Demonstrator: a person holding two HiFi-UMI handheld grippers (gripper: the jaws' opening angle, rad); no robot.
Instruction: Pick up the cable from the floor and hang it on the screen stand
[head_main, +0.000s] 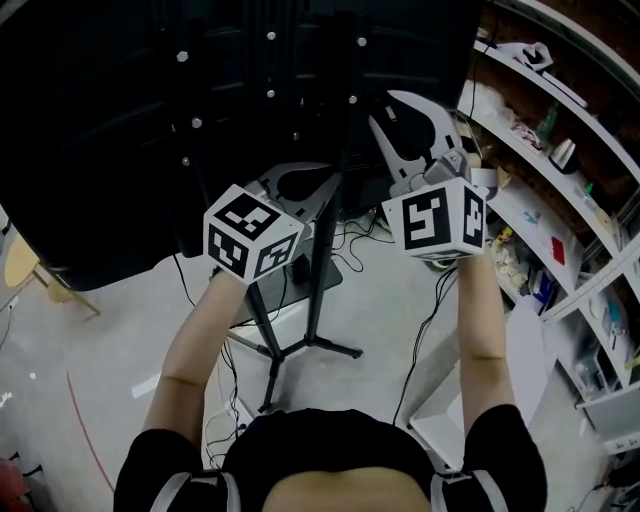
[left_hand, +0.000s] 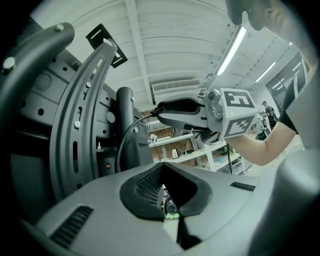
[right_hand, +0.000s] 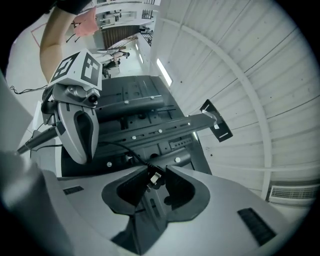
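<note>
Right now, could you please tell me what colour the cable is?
The cable is black; the right gripper view shows it best.

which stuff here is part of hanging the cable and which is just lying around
For the job:
cable, its plug between the right gripper's fingers
screen stand

Lying about:
shelves with clutter
other leads on the floor

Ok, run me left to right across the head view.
Stool → left gripper → stand pole → right gripper → shelves.
</note>
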